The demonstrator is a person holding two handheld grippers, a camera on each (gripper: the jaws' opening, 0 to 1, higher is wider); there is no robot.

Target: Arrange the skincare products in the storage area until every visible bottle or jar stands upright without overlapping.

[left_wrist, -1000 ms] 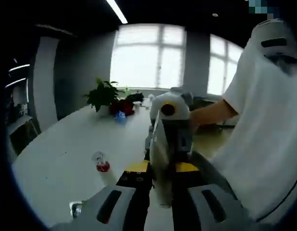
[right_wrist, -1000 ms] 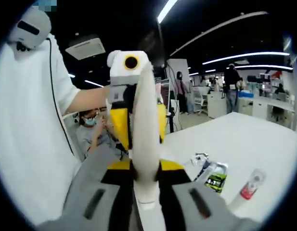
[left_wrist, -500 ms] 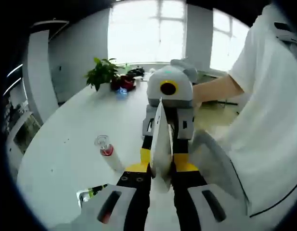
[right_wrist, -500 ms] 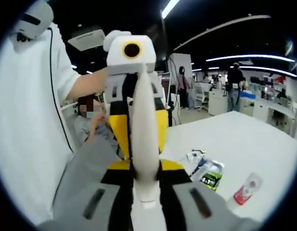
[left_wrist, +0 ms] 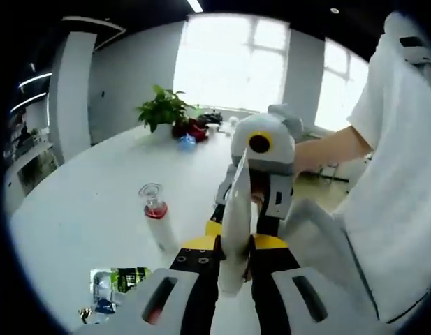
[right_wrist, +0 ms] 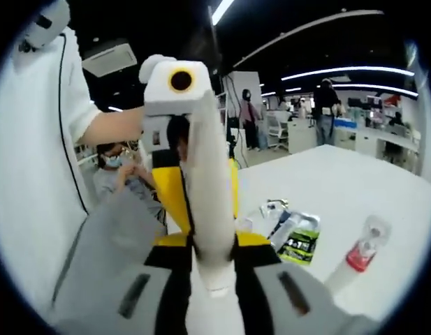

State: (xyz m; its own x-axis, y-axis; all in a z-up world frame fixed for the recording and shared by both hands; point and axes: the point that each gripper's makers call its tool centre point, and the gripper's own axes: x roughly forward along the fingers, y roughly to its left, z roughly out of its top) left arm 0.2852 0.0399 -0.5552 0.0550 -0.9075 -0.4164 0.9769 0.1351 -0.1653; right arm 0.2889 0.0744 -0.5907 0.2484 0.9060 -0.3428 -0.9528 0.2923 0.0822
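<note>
White tube (left_wrist: 236, 230) is clenched between my left gripper (left_wrist: 232, 269) and right gripper (right_wrist: 215, 269), 1 on each end, above the table (left_wrist: 82, 216).

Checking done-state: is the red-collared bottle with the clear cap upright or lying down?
Lying down. The bottle rests lengthwise on the white table, clear cap end raised slightly; the right gripper view shows the same.

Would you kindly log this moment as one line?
both grippers shut on white tube | red-capped bottle lying on table | green packet beside it
</note>
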